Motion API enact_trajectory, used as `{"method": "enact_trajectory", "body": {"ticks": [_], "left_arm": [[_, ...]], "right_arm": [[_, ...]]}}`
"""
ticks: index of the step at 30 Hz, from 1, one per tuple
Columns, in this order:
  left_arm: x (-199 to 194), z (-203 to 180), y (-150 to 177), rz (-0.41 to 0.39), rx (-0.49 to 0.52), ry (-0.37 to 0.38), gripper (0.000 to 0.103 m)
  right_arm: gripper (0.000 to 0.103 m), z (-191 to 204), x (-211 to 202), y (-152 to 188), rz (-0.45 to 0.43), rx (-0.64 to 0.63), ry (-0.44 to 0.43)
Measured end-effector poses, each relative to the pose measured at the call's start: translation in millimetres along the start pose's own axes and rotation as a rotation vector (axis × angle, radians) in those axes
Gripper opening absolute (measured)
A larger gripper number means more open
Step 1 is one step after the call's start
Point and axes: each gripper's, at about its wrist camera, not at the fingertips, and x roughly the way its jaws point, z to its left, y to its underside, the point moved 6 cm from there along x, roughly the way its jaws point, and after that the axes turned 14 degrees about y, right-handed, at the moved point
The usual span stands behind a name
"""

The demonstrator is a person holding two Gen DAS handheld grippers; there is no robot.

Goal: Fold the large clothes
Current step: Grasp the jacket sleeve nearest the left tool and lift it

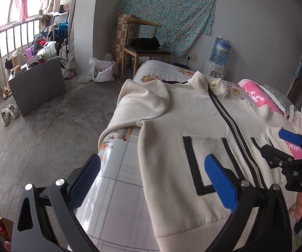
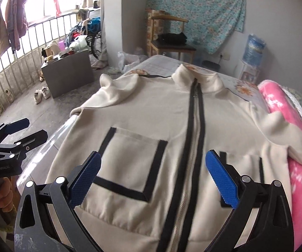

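A cream zip-up jacket (image 1: 184, 121) (image 2: 157, 113) with black trim and two outlined pockets lies face up on the bed, collar at the far end. Its left sleeve (image 1: 144, 103) is folded in over the shoulder. My left gripper (image 1: 153, 163) hovers open above the jacket's left hem edge, nothing between its blue pads. My right gripper (image 2: 153, 163) hangs open over the lower front, straddling the zipper (image 2: 192, 134). Each gripper also shows in the other's view: the right gripper (image 1: 281, 142) at the right edge and the left gripper (image 2: 25, 130) at the left edge.
The bed (image 1: 117, 180) has a floral sheet under clear plastic. A pink blanket (image 2: 276, 105) lies along the bed's right side. A wooden chair (image 1: 144, 48), a grey cabinet (image 1: 37, 84), shoes (image 1: 9, 113), a plastic bag (image 1: 101, 70) and a water dispenser (image 1: 220, 52) stand around the concrete floor.
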Motion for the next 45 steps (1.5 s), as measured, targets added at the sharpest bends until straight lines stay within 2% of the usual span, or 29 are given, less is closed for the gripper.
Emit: {"method": "enact_trajectory", "body": {"ticks": [2,5,9,11,14,17,19,22,25,27,31,36,39,44,45], "left_arm": [[4.1,20.2,-12.6,-0.008,-0.049,0.026,0.097],[15.5,50.4,-26.1,-0.02,-0.143,0.121,0.097],[37.0,104.1,-30.3,-0.015,-0.321,0.113,0.097],[52.0,138.3,-22.8,0.01,-0.471,0.121,0.097],[79.4,183.5,-3.5,0.059,-0.739,0.235,0.097],[105.9,214.6,18.6,0.118,-0.958,0.336,0.095],[122.9,228.4,36.4,0.152,-1.128,0.419,0.095],[153.4,238.0,59.9,0.218,-1.357,0.585,0.095],[177.0,247.6,77.5,0.276,-1.433,0.584,0.095],[192.6,254.1,86.3,0.297,-1.487,0.617,0.095],[224.8,262.4,105.9,0.376,-1.515,0.631,0.095],[253.0,268.8,124.9,0.361,-1.607,0.683,0.094],[261.1,270.8,130.7,0.349,-1.645,0.699,0.081],[264.0,282.2,128.9,0.313,-1.652,0.654,0.033],[262.4,285.7,125.3,0.305,-1.633,0.642,0.028]], "right_arm": [[0.095,15.6,16.5,-10.4,0.011,-0.015,-0.036],[0.095,38.6,34.5,-18.1,0.035,-0.052,-0.073],[0.095,65.1,54.8,-16.9,0.085,-0.107,-0.104],[0.094,73.5,66.1,-13.9,0.108,-0.127,-0.102],[0.091,79.5,74.9,-9.7,0.132,-0.136,-0.108],[0.091,83.2,79.8,-3.7,0.152,-0.146,-0.098],[0.091,85.5,87.1,-2.3,0.167,-0.162,-0.079],[0.091,86.7,87.5,-1.2,0.177,-0.171,-0.059],[0.091,86.9,89.3,-3.8,0.176,-0.174,-0.036],[0.091,87.5,91.3,-5.3,0.176,-0.177,-0.023],[0.091,90.0,94.8,-6.3,0.18,-0.186,-0.004],[0.091,91.7,97.9,-7.2,0.184,-0.196,0.017],[0.091,91.6,99.7,-9.9,0.186,-0.195,0.027],[0.091,87.6,101.7,-14.8,0.177,-0.185,0.044],[0.091,86.7,102.2,-15.6,0.175,-0.181,0.046]]}}
